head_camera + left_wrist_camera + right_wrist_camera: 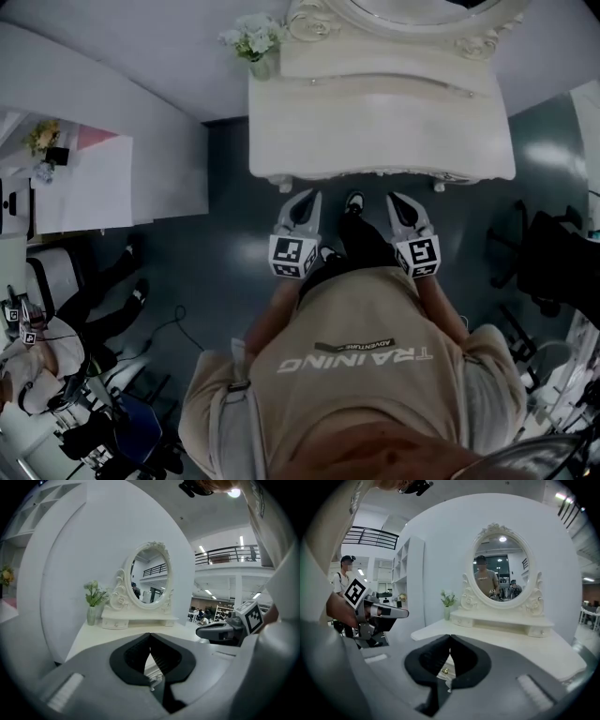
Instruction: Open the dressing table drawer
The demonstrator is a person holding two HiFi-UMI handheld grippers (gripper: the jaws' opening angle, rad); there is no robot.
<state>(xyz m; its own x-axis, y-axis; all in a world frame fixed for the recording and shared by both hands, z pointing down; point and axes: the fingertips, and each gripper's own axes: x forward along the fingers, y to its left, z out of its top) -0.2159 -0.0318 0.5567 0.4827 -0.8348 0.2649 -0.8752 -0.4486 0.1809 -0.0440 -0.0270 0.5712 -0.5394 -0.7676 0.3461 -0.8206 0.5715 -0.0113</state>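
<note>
Drawer (446,664): set in the front of the desk (375,122), under its top; its small gold knob (445,671) shows in the right gripper view, just past the jaws.
Left gripper (304,197): jaws closed tip on tip, nothing between them; held near the desk's front edge.
Right gripper (399,199): jaws closed and empty as well; beside the left one, pointing at the desk.
Desk top: oval mirror (501,566) at the back, vase of flowers (255,42) at the back left corner.

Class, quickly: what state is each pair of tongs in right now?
Left tongs: closed, holding nothing.
Right tongs: closed, holding nothing.
</note>
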